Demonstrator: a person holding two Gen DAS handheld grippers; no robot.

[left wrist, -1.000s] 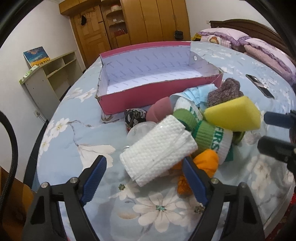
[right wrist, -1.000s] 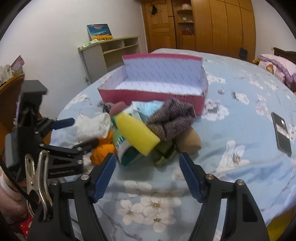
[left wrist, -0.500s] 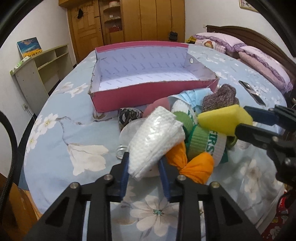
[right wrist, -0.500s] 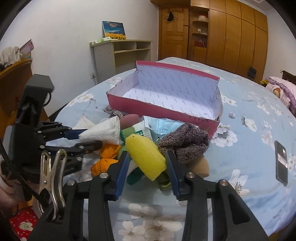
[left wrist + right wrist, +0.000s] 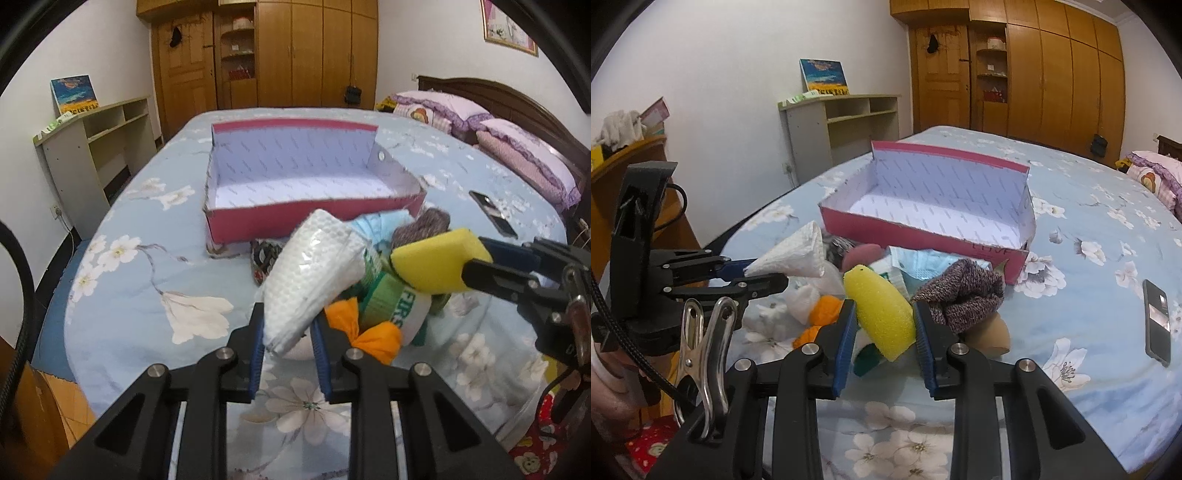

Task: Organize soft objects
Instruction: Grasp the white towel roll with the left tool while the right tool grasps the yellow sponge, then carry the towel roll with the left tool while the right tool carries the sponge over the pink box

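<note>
Left gripper [image 5: 287,341] pinched the white cloth pack [image 5: 310,273]; right gripper [image 5: 884,338] clamped the yellow sponge [image 5: 881,312]. Both hung above the pile, pink box [image 5: 258,219] at twelve o'clock. Best cleared the near wall, then released low inside.

A: What's the left gripper [image 5: 287,341] pinching?
B: A white towel [image 5: 308,280], waffle-textured under glossy clear wrap.
A: And the right gripper [image 5: 884,334]?
B: A matt, porous yellow sponge [image 5: 881,308].
A: The box [image 5: 925,221]?
B: Matt pink card, lined with printed paper.
A: The rest?
B: Fuzzy speckled knit [image 5: 962,291], smooth floral cloth sheet [image 5: 147,288], glossy phone [image 5: 1156,323].
</note>
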